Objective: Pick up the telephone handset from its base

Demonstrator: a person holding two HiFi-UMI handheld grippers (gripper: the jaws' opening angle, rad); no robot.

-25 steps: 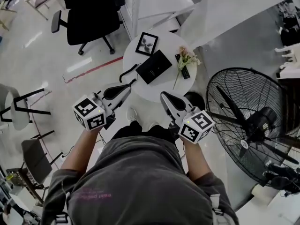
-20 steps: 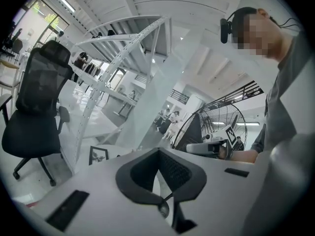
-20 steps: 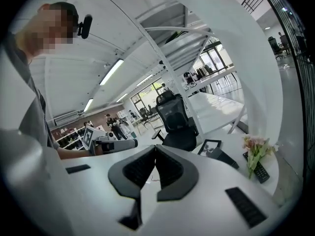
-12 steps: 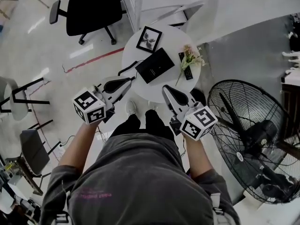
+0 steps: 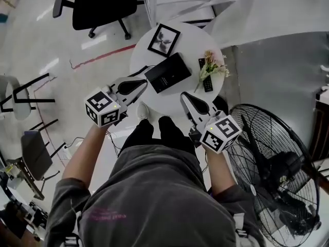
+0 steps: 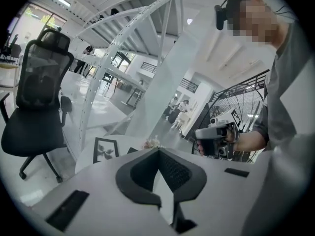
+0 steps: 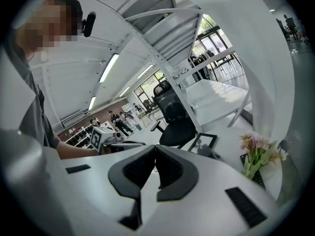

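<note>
A black telephone [image 5: 167, 72] lies flat on the round white table [image 5: 154, 99], and I cannot make out its handset separately. My left gripper [image 5: 145, 81] is shut and empty, its tip over the table's near left edge, just short of the telephone's left corner. My right gripper [image 5: 183, 94] is also shut with nothing in it, at the table's near right edge below the telephone. In the left gripper view the closed jaws [image 6: 158, 150] point over the table. The right gripper view shows its jaws [image 7: 155, 146] meeting at the tip.
On the table stand a framed picture [image 5: 164, 40], a bunch of flowers [image 5: 213, 66] and a black remote [image 5: 205, 81]. A large floor fan [image 5: 267, 163] is at the right, a black office chair [image 5: 103, 4] behind the table, and dark stools [image 5: 31, 153] at the left.
Both grippers have moved forward and down toward the table, so their tips now reach its near edge. The jaws stay shut throughout.
</note>
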